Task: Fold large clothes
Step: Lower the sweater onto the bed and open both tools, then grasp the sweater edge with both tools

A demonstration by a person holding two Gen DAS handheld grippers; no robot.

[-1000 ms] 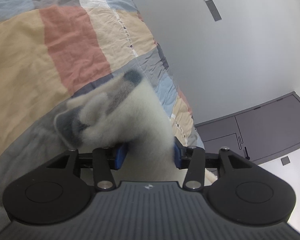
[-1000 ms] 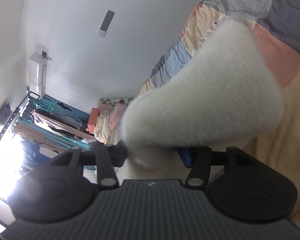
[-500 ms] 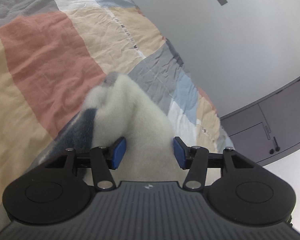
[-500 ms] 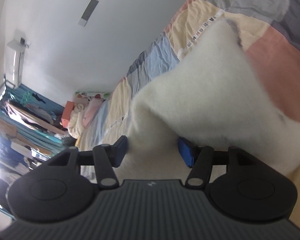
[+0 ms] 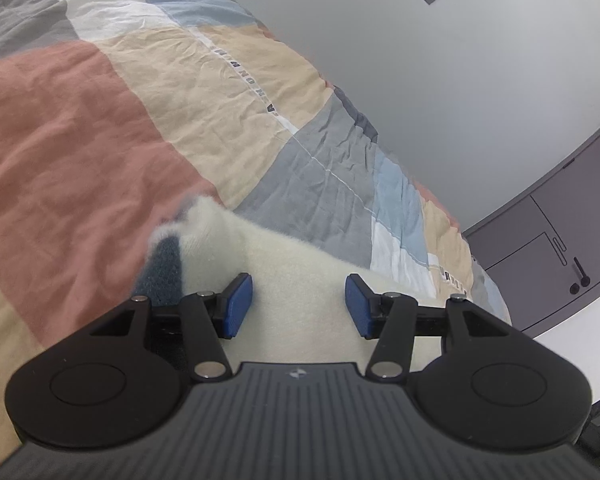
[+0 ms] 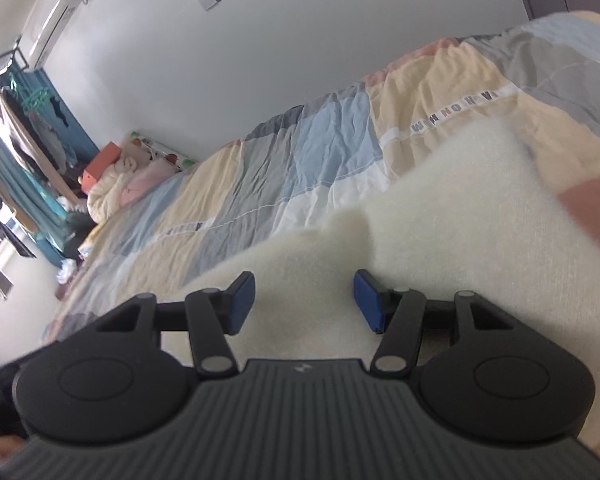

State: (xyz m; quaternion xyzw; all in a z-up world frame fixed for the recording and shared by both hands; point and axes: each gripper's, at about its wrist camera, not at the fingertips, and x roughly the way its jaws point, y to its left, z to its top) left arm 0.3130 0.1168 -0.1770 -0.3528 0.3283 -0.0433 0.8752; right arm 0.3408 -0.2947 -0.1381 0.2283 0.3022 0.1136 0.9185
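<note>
the fluffy white garment [image 5: 296,264] has been lowered onto the patchwork quilt [image 5: 100,128] and now lies spread there, where a second ago it was bunched up and lifted. in the left gripper [image 5: 298,304] the blue pads stand apart with fleece between them but no pinch seen; the right gripper [image 6: 304,300] is likewise parted over the fleece [image 6: 440,200]. a fold is judged just laid down and released, with smoothing or a further fold likely to follow.

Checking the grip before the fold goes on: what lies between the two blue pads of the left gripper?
In the left wrist view, the white fleece garment fills the gap between the left gripper's pads, over the patchwork bedspread.
</note>
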